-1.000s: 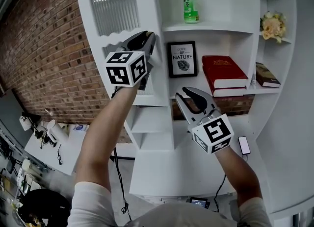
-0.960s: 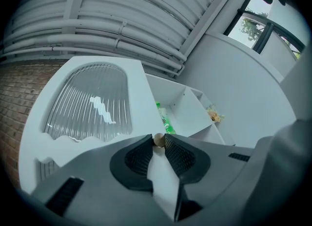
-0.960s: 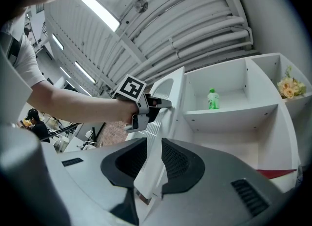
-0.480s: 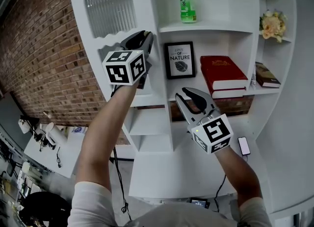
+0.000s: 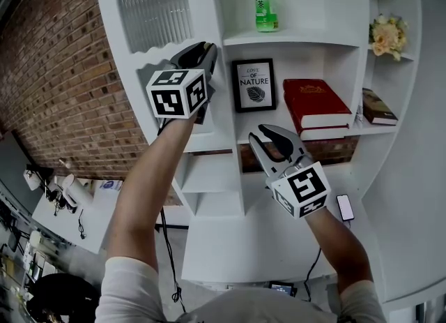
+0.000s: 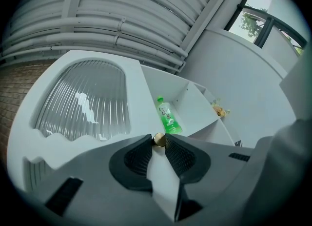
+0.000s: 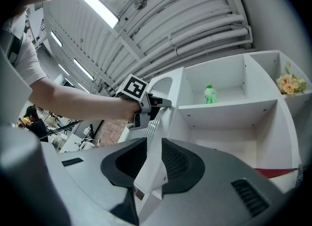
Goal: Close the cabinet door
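We had the left gripper (image 5: 202, 51) clamped on the knob (image 6: 158, 140) of the door (image 5: 157, 11), which stood ajar left of the bottle (image 5: 264, 1). Right gripper (image 5: 273, 140) was below the bottle, jaws apart and empty. Door looked light and rigid with fragile glass, so the knob seemed the best hold

The light is bright and even. In the right gripper view a ceiling strip light (image 7: 100, 6) burns out to white at the upper left. In the left gripper view daylight comes through a window (image 6: 253, 22) at the upper right. White glare streaks cross the ribbed glass of the cabinet door (image 6: 83, 98). Shadows under the shelves (image 5: 300, 38) are soft. Both gripper views bend straight lines, go black at the corners and blur the jaws nearest the lens.
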Available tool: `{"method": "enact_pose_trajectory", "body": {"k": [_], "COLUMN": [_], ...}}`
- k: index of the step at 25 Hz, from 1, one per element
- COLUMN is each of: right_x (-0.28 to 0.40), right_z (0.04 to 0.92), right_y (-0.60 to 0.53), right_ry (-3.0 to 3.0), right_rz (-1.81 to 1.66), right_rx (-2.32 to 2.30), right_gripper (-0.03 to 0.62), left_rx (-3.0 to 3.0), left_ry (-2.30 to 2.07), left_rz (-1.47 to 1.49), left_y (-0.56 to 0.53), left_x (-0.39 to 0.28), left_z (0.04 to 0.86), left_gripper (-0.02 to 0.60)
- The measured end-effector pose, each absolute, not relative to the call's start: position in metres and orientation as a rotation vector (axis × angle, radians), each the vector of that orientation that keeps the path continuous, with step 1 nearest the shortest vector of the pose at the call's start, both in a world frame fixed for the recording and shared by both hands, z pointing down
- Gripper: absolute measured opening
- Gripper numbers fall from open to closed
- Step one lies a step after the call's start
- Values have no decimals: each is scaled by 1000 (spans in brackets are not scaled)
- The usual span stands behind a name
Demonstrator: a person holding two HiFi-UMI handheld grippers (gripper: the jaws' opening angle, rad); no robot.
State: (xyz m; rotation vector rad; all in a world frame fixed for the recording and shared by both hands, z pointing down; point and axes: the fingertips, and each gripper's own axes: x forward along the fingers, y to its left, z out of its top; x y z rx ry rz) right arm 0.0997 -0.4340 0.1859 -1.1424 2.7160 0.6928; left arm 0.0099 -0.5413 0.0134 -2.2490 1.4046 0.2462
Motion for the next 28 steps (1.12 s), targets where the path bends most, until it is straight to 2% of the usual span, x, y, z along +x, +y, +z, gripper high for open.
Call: {"method": "enact_pose_trajectory", "body": {"k": [28], "right_x": [100], "right_z": [187], "right_y": [-415], "right_ry": [2694], "right_rz": [688], "right_rx": [-1227], "right_gripper": [97], "left_rx": [-2292], "left_ry": [1212], "left_rz": [387], "left_y": [-494], "left_x": [0], "left_z": [20], "left_gripper": [81]}}
